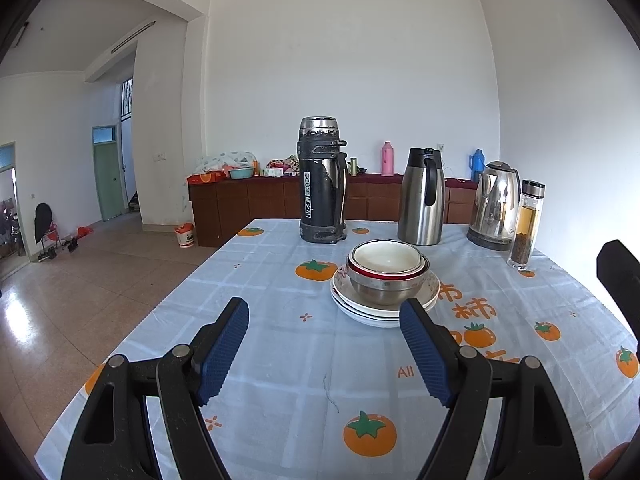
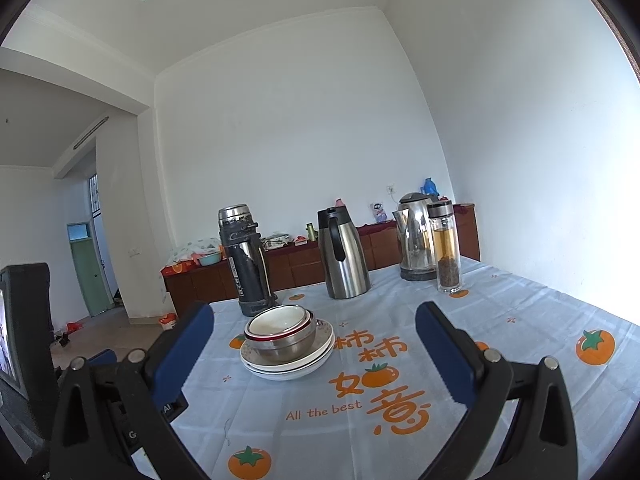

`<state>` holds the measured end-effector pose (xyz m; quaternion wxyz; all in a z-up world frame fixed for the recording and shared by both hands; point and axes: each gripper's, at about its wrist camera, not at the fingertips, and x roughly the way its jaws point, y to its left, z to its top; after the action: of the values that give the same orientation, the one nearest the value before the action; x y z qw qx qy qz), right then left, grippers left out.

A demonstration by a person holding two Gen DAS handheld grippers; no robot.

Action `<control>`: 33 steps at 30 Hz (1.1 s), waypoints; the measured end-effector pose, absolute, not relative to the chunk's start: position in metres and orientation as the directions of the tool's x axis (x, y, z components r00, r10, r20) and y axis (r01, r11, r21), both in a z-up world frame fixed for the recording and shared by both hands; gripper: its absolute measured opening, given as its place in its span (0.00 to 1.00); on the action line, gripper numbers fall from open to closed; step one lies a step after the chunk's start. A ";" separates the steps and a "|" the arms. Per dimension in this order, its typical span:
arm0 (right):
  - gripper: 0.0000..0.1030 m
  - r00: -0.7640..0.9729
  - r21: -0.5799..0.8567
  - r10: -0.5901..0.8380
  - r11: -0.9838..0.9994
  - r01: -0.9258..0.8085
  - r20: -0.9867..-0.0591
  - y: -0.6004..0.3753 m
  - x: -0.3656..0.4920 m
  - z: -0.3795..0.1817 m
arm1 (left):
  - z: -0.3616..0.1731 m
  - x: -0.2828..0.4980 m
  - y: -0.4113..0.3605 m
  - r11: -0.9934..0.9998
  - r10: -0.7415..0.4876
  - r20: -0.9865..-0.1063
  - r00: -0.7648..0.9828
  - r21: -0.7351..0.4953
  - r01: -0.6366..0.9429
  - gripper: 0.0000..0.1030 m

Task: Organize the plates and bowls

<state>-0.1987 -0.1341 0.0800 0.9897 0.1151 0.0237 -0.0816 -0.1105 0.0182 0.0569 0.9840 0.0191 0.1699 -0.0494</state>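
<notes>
The left claw [image 1: 324, 312] is hanging above the near part of the table [image 1: 280, 360] with its blue pads spread wide apart and nothing between them, and the right claw [image 2: 316, 320] is doing the same, its jaws also standing well apart and empty. Ahead of both, near the middle of the table, the plates [image 1: 380, 312] are sitting in a short white stack, and the bowls [image 1: 386, 270] are nesting on top of them: a steel bowl at the bottom, a red-rimmed one inside it, and a white one innermost. The tablecloth [image 2: 520, 320] covering the table is showing orange persimmons, large orange Chinese characters and the words "All the best" [image 2: 323, 410] just this side of the stack. Behind the stack, a black flask [image 1: 322, 180] is standing upright, carrying vertical white lettering too small to read for sure. To its right a steel jug [image 1: 422, 196] with a black handle, an electric kettle [image 1: 494, 204] and a glass tea bottle [image 1: 526, 226] are standing in a row.
</notes>
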 end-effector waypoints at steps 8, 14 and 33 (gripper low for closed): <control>1.00 0.985 0.219 -0.163 0.960 0.174 -0.064 -0.135 -0.200 0.080 | 0.056 -0.109 0.018 0.995 -0.084 -0.335 0.939 0.016 0.095 0.82; 1.00 0.983 0.227 -0.173 0.956 0.184 -0.067 -0.138 -0.198 0.078 | 0.056 -0.105 0.025 0.998 -0.058 -0.340 0.939 -0.014 0.057 0.83; 1.00 0.976 0.218 -0.204 0.952 0.217 -0.080 -0.143 -0.190 0.077 | 0.055 -0.099 0.028 0.999 -0.043 -0.334 0.942 -0.017 0.039 0.87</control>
<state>-0.1899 -0.1426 0.0769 0.9874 0.1132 0.0281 -0.1065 -0.0994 0.0279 0.0548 0.9853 -0.0052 0.1697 -0.0209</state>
